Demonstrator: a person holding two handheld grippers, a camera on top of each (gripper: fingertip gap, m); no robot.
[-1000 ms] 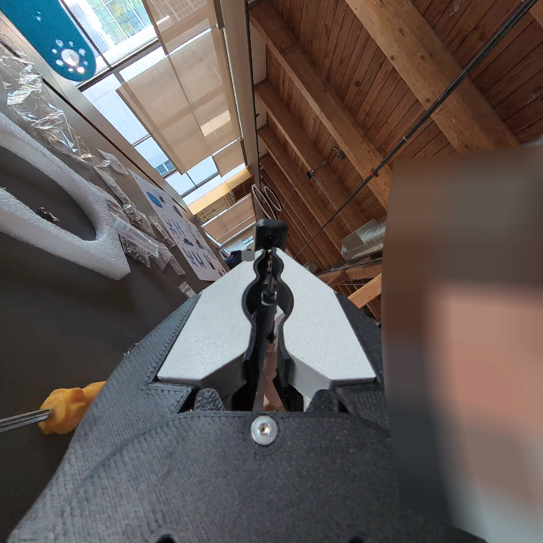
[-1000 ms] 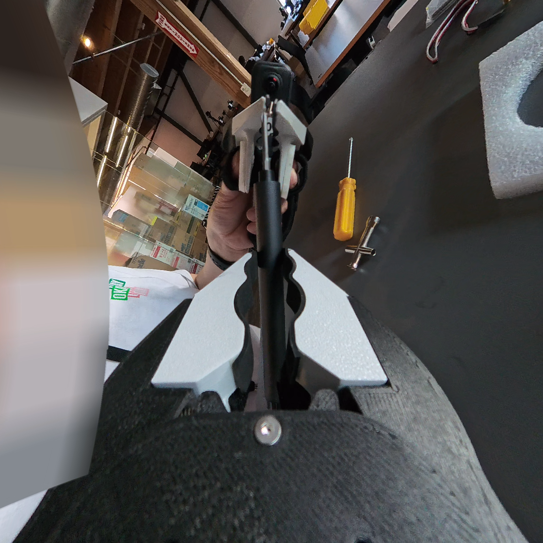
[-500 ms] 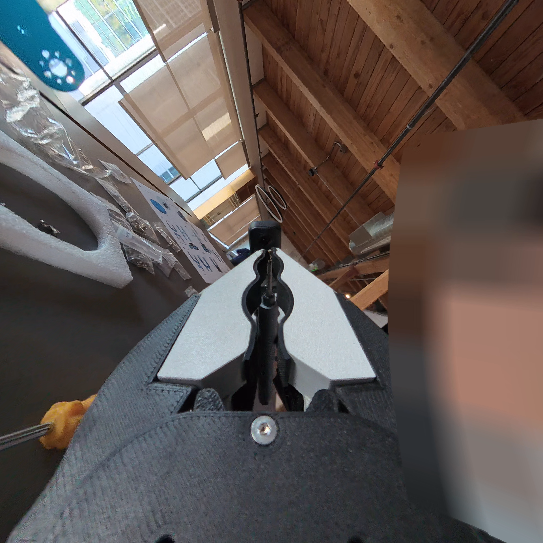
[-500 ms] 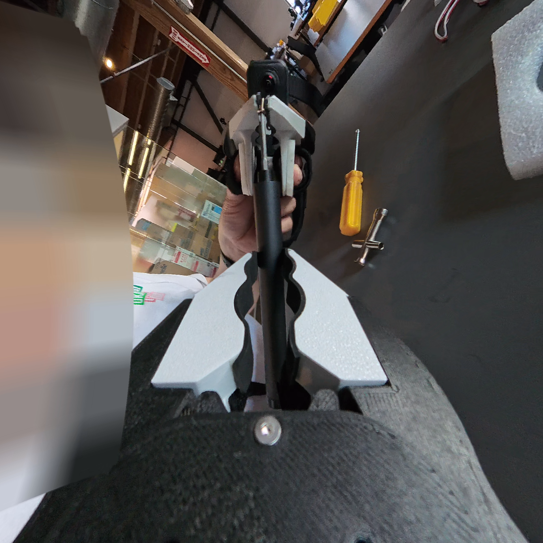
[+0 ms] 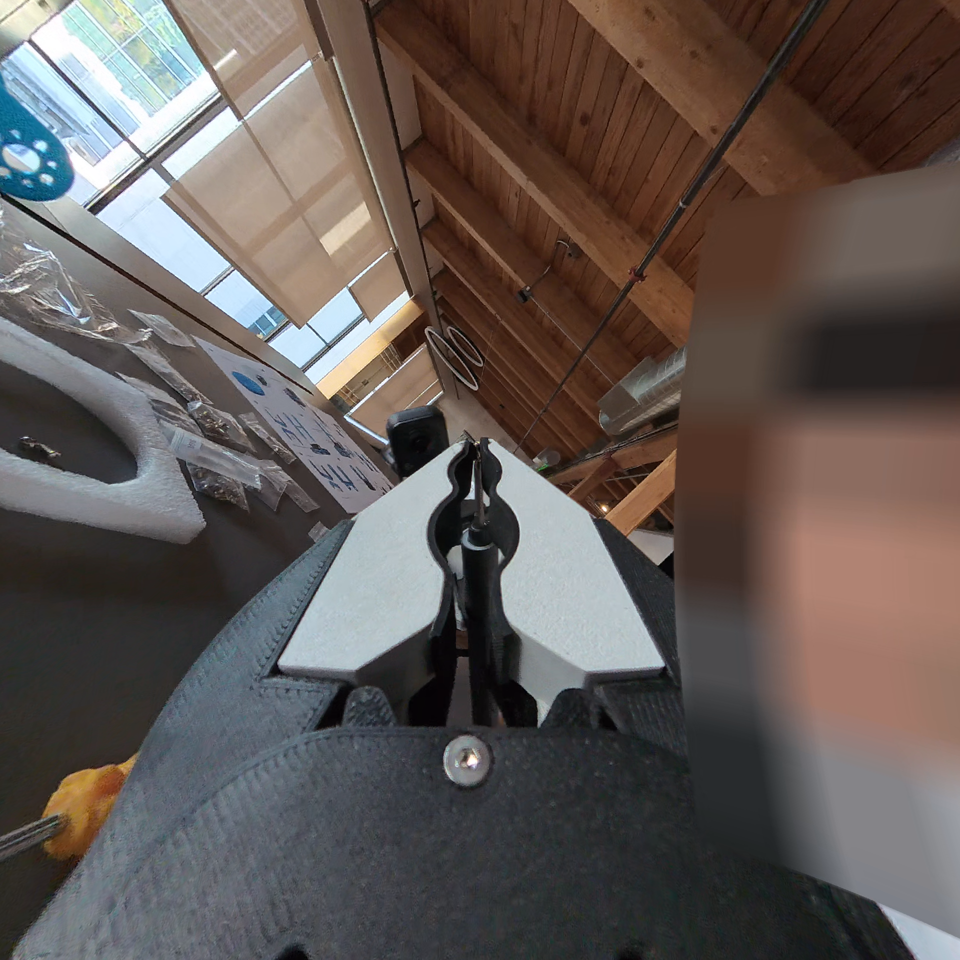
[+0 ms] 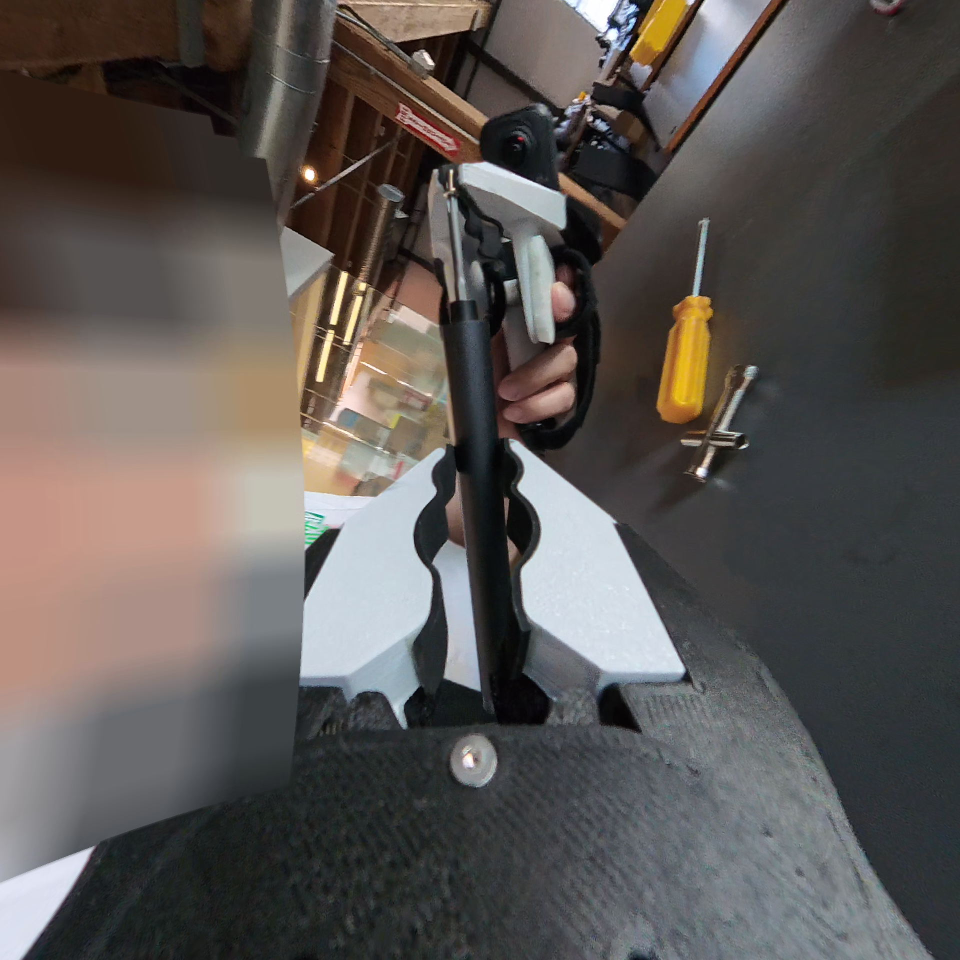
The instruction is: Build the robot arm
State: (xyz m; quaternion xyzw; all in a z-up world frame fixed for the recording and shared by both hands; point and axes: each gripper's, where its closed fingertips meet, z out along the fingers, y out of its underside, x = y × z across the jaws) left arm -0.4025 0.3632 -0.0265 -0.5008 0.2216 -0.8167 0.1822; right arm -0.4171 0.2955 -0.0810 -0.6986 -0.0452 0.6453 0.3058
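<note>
Pinching the two ends of one slim black screwdriver [image 6: 475,467], both grippers meet above a dark matte table [image 6: 831,519]. This tool has a smooth, round black handle and a thin bright metal shaft. The right gripper [image 6: 475,545] has white, grainy fingers [image 6: 374,587] with wavy black rubber edges, and its body is black with a woven texture. Its jaws are narrow and are pressed on the black handle, which runs straight out between them.

The left gripper [image 5: 475,509], of the same white and black make, has jaws almost together. They hold the thin shaft near their tips, and the front end of the handle sits in the round hollow between the wavy edges. In the right wrist view the left gripper [image 6: 467,218] shows farther off with a hand [image 6: 540,384] around its grip, and a small bright piece is at the very tip of the shaft; what it is I cannot tell.

On the table lie a yellow screwdriver [image 6: 685,358] with a ribbed plastic handle and, just beside it, a shiny metal cross wrench [image 6: 719,423]. A white foam block [image 5: 104,467] with a rounded hollow, some clear plastic bags [image 5: 218,457] of small parts and a printed sheet [image 5: 301,426] lie farther along.
</note>
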